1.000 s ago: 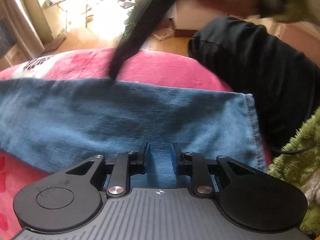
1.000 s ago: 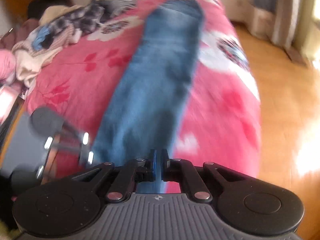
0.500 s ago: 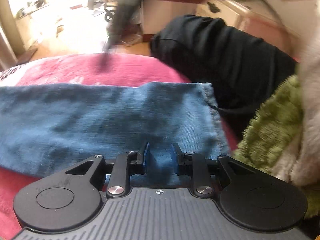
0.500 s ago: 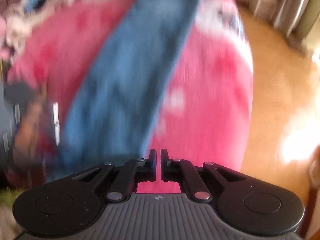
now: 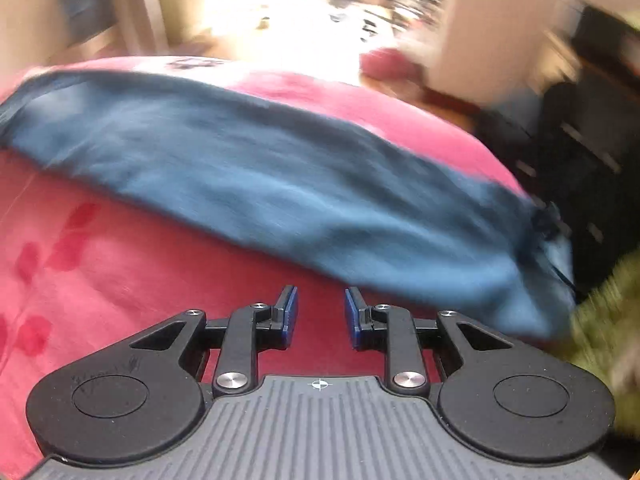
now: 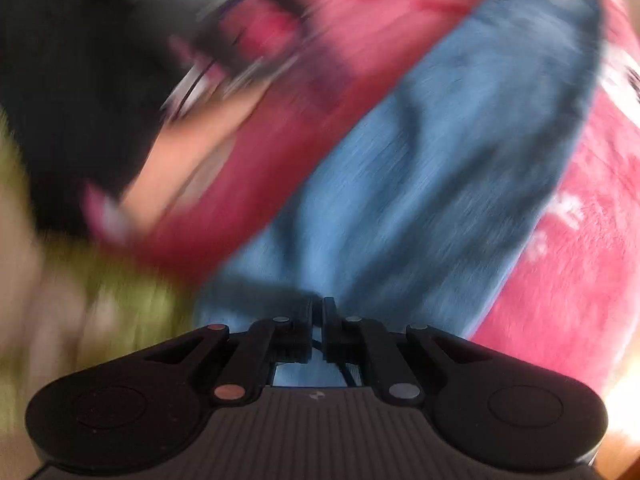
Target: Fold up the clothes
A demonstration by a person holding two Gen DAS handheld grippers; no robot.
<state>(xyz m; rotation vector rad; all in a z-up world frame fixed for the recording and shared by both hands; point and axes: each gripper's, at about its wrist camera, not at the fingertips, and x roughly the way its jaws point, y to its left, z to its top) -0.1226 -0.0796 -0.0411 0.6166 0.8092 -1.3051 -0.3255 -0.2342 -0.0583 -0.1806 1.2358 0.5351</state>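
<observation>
Both views are motion-blurred. Jeans (image 5: 304, 184) lie stretched flat in a long blue strip across the pink bedspread (image 5: 120, 272), one end near the far left, the other reaching the bed edge at right, next to a green fuzzy cloth (image 5: 612, 312). Left gripper (image 5: 321, 312) hangs over bare bedspread just beside the near edge of the jeans; its blue-padded fingers (image 5: 289, 312) stand apart w/ nothing between them, not touching fabric. Right gripper (image 6: 318, 330) sits over the near end of the jeans (image 6: 440, 184); fingers are pressed together, only a thin slit left. A dark thread-like strand shows in that slit, but can't tell if denim is actually pinched. In the right view, a blurred hand (image 6: 192, 164) and dark sleeve (image 6: 80, 92) show at left, above the green cloth.
</observation>
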